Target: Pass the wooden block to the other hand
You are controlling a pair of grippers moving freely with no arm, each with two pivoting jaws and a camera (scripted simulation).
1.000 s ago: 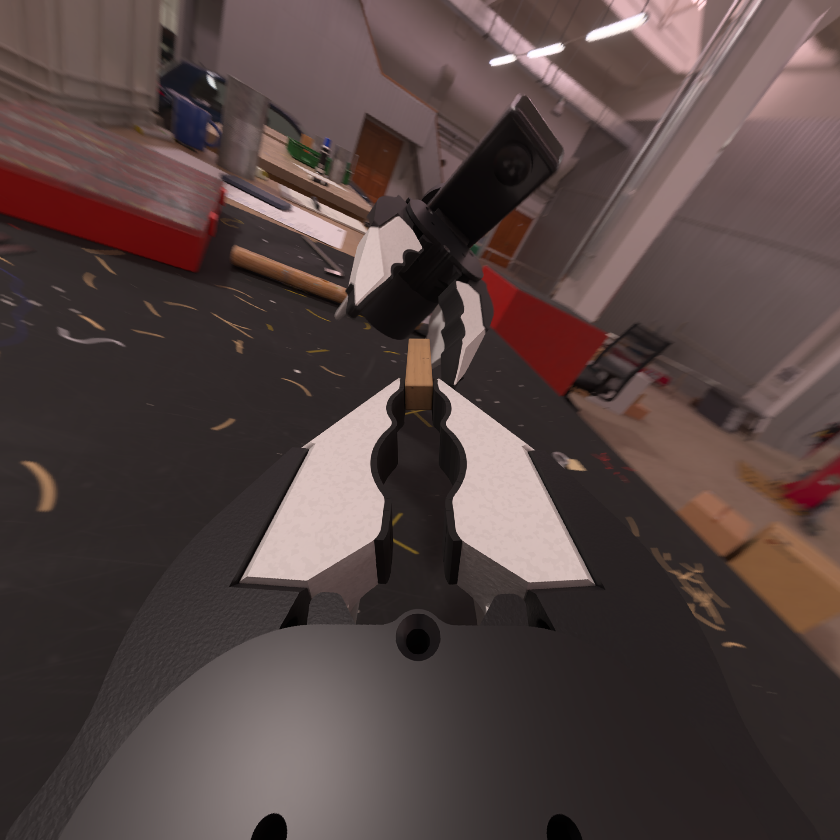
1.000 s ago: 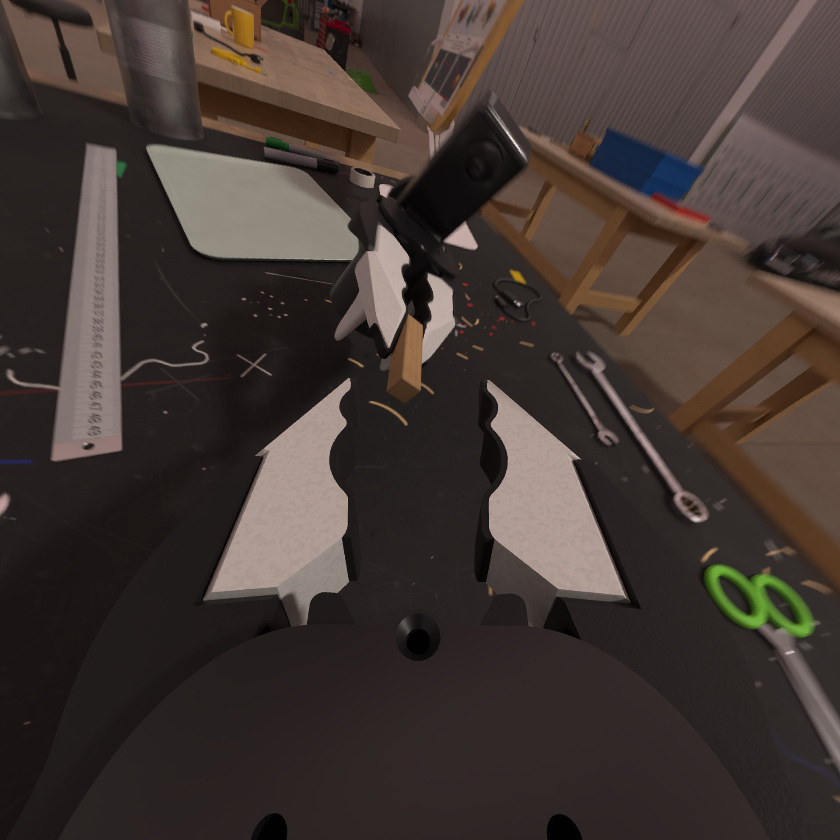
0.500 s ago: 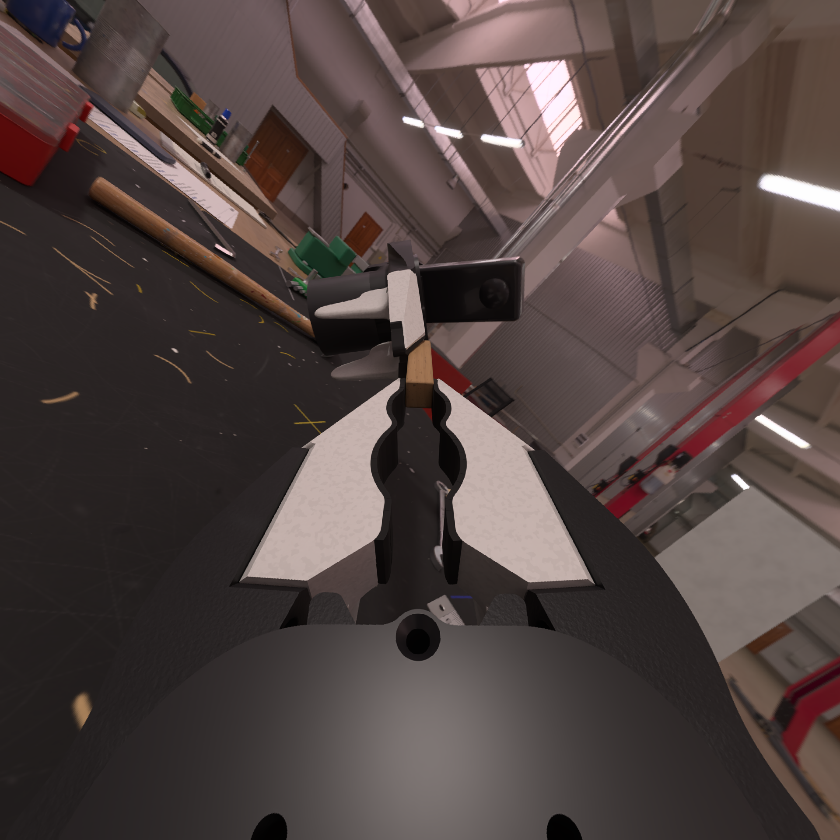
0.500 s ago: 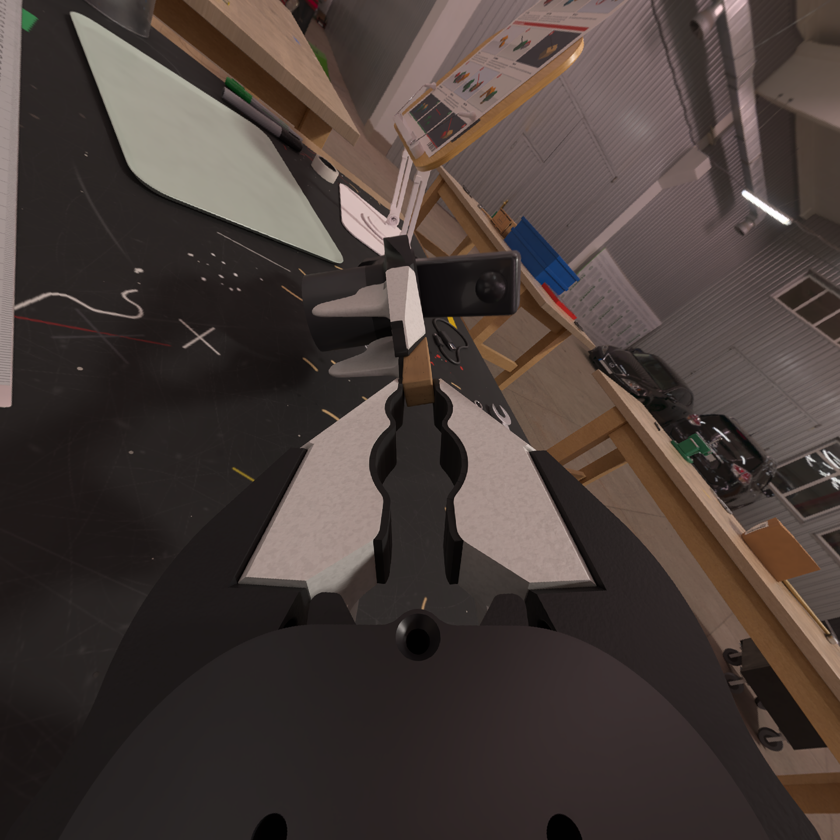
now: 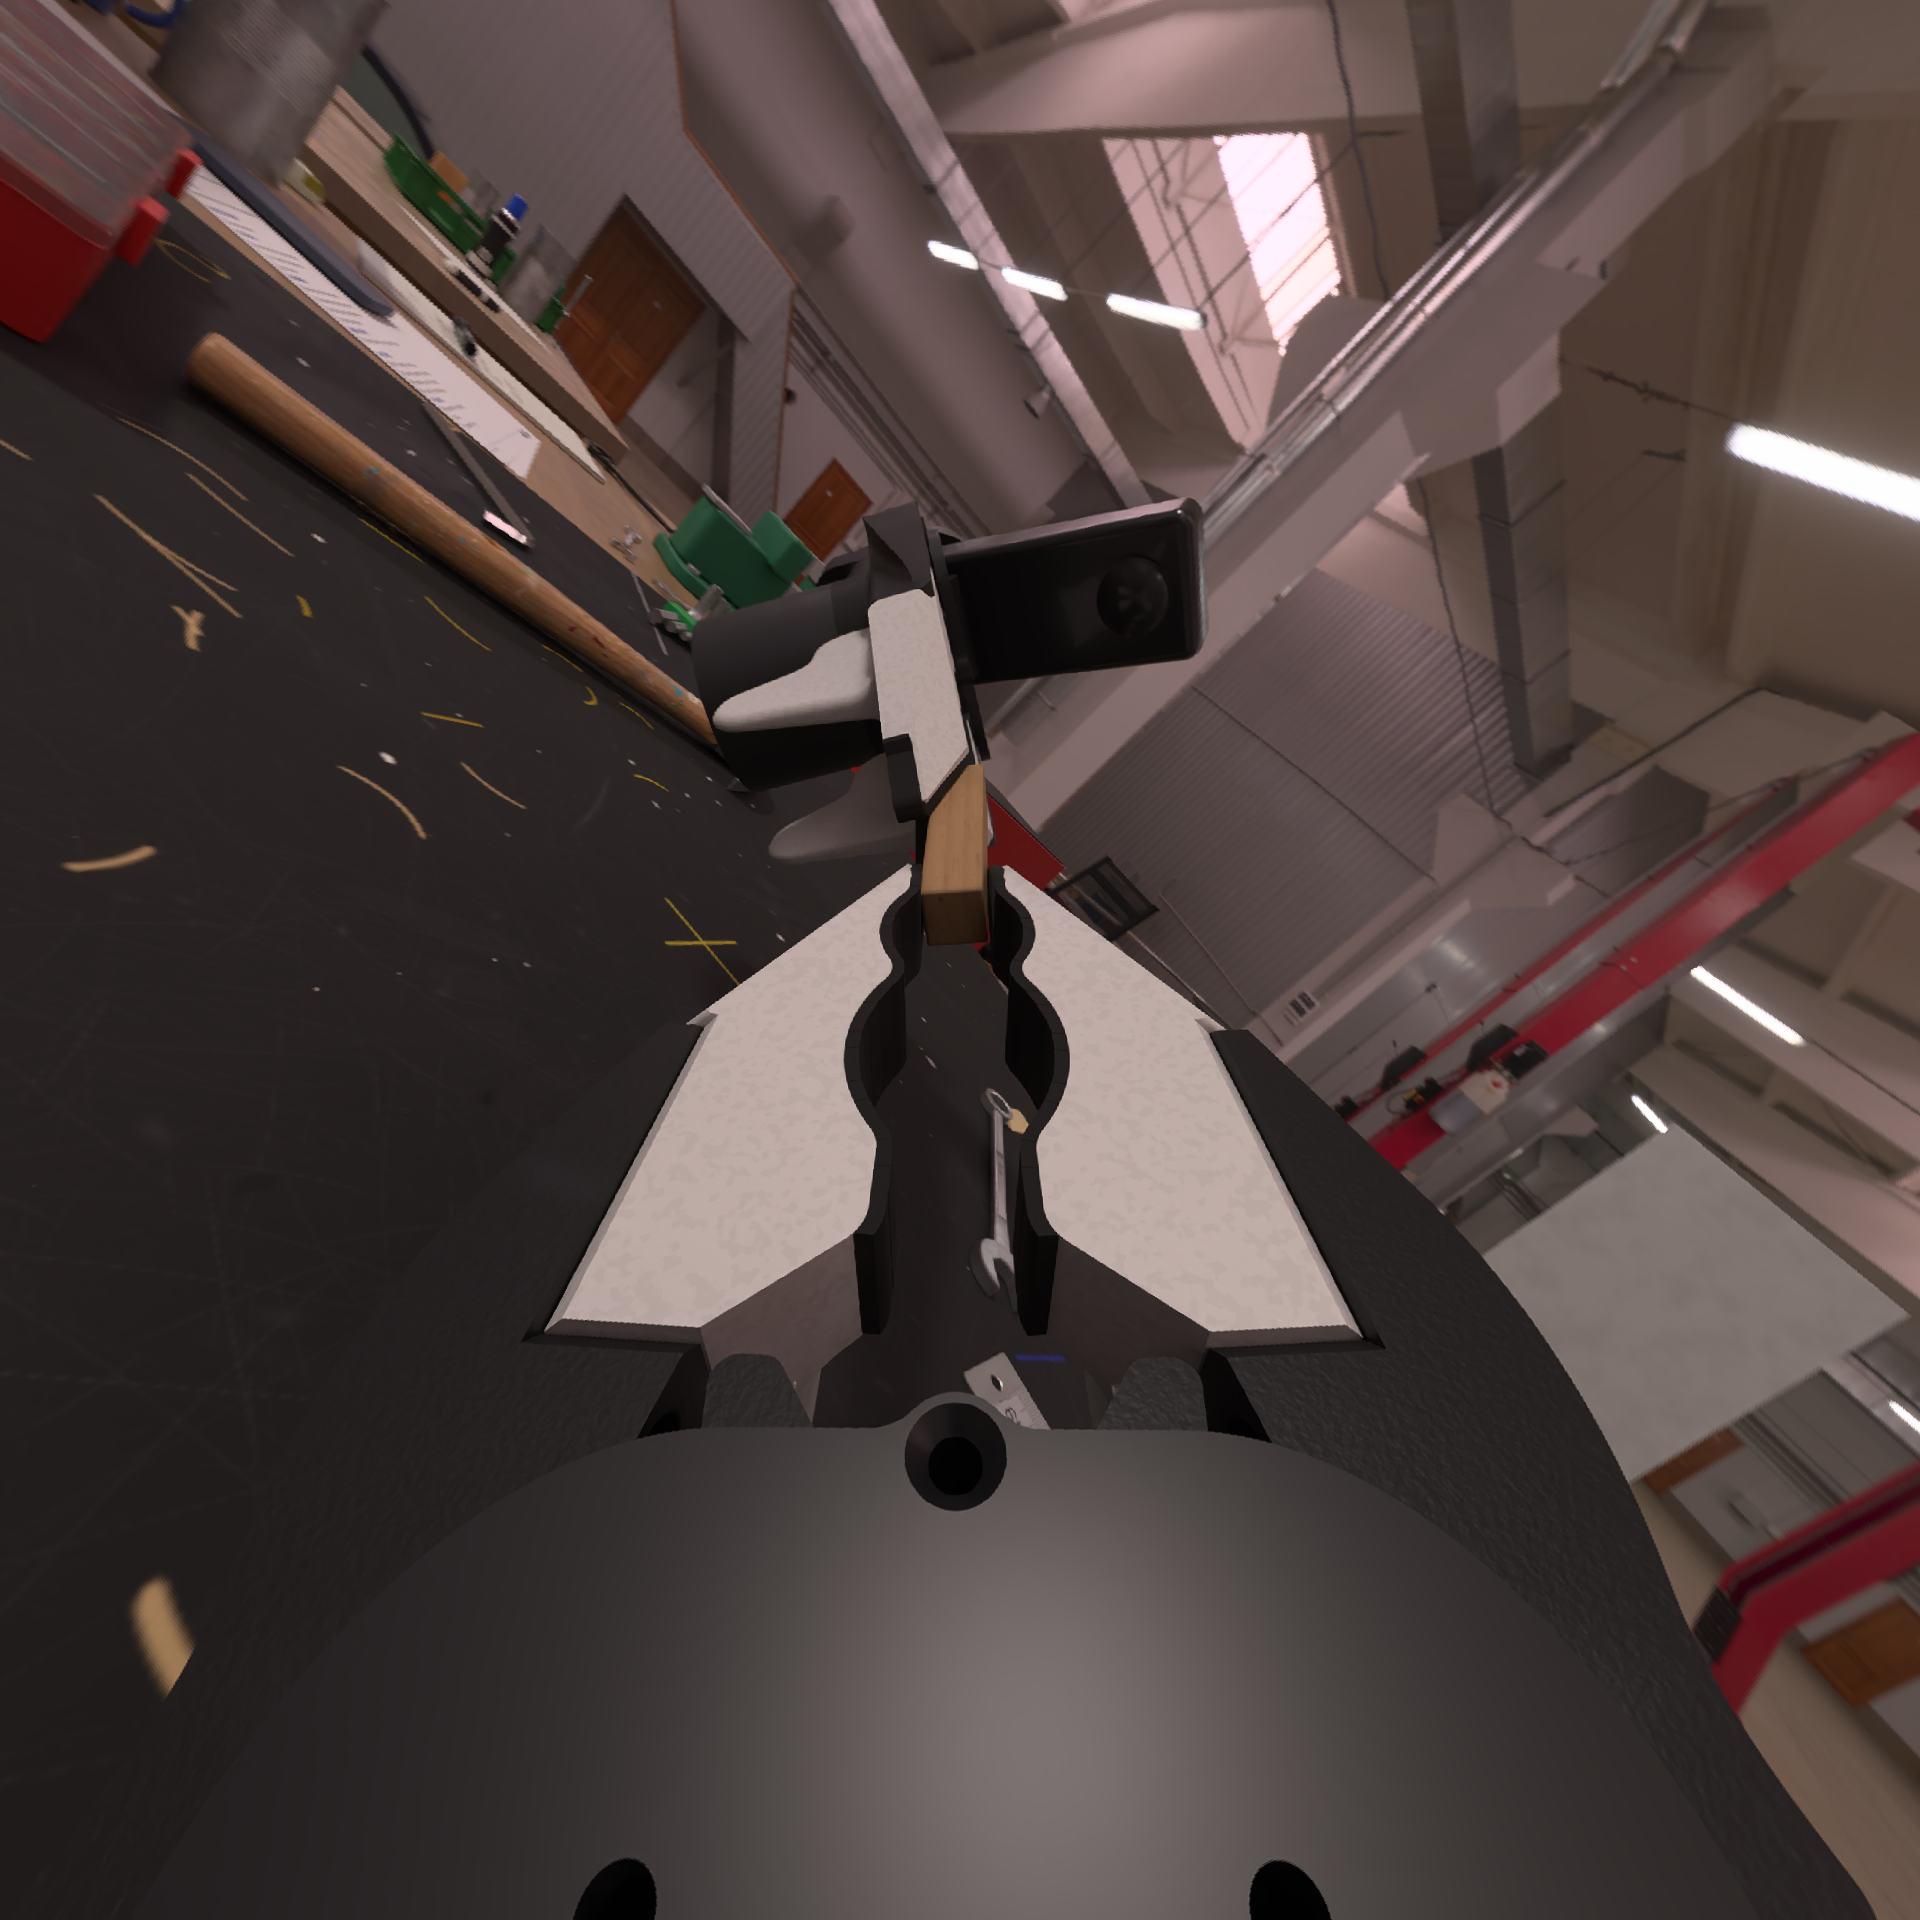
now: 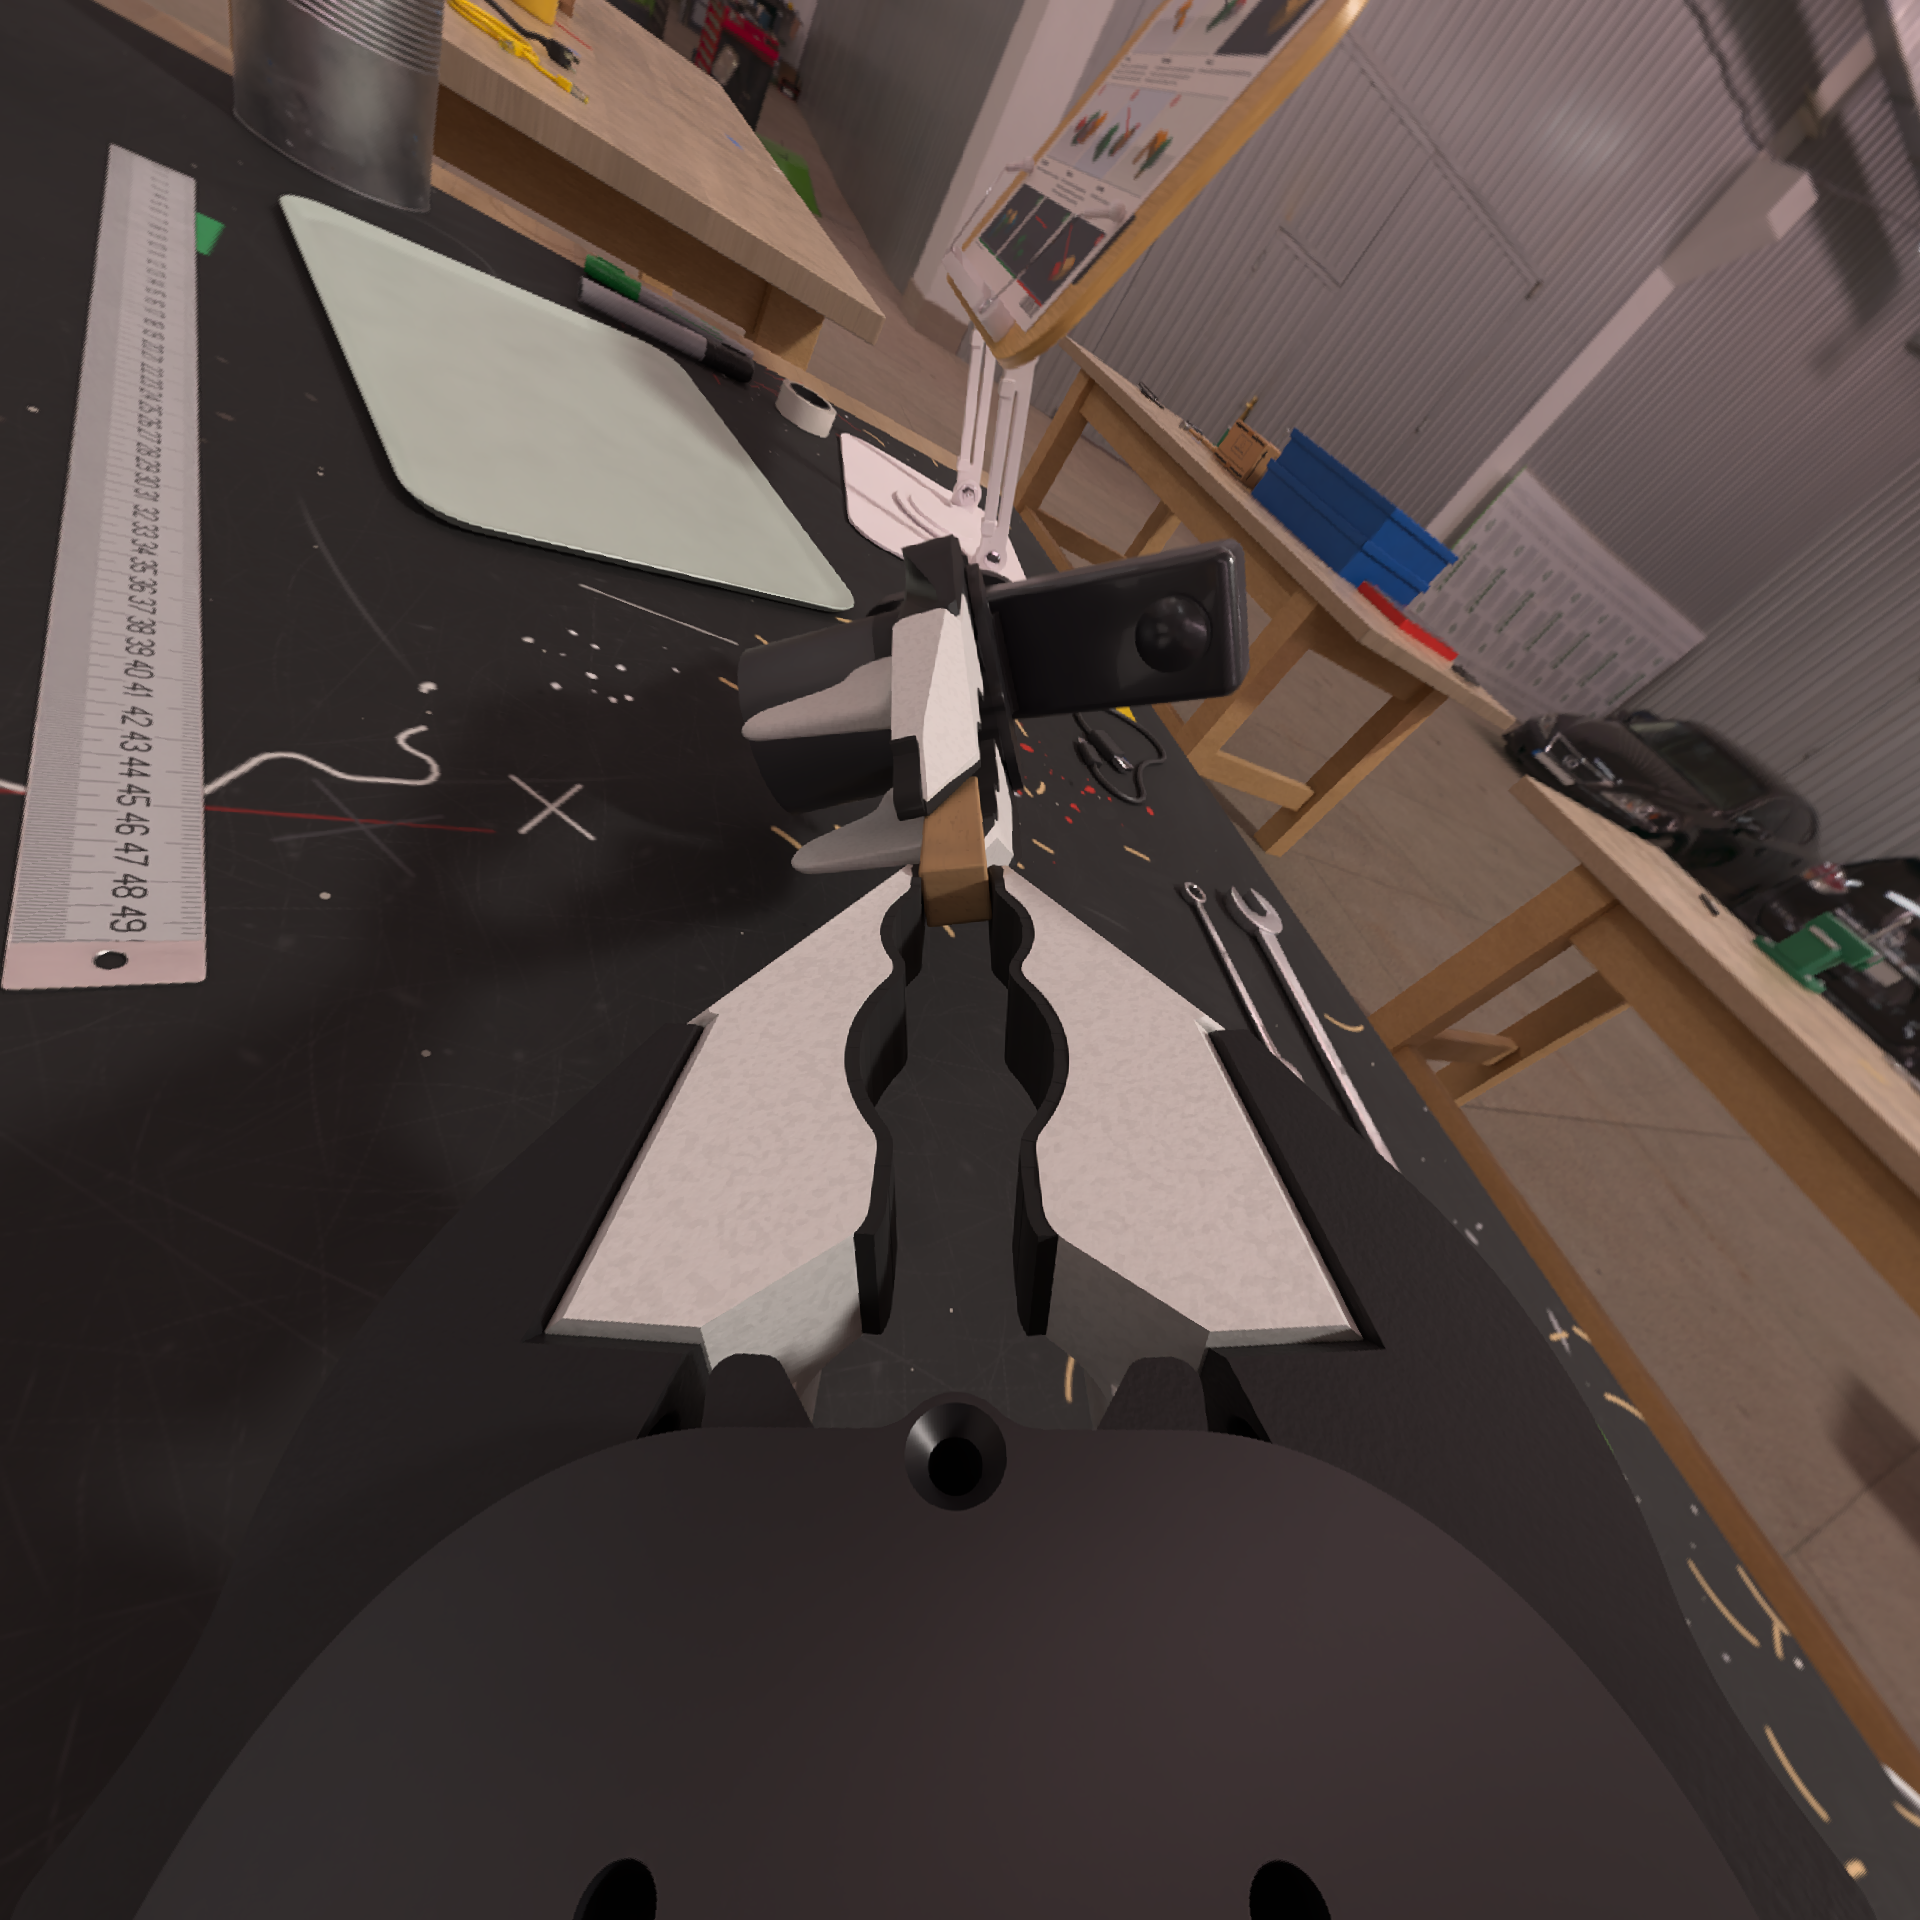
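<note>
The wooden block (image 5: 956,857) is a short light-brown bar held in the air above the black table (image 5: 260,987). My left gripper (image 5: 954,912) is shut on its near end. The right gripper (image 5: 948,774) faces it from the far side and grips the block's other end. In the right wrist view, my right gripper (image 6: 954,906) is shut on the near end of the block (image 6: 954,878). The left gripper (image 6: 961,800) holds the far end. The middle of the block is hidden by the fingers.
In the left wrist view, a wooden handle (image 5: 416,509) and a red box (image 5: 62,239) lie on the table. In the right wrist view there are a steel ruler (image 6: 125,582), a pale green mat (image 6: 540,416), a metal cylinder (image 6: 332,104) and two wrenches (image 6: 1268,997) near the table's right edge.
A second ago my right gripper was open below the block; it has closed on the block's free end. Both grippers have tilted upward together with the block between them.
</note>
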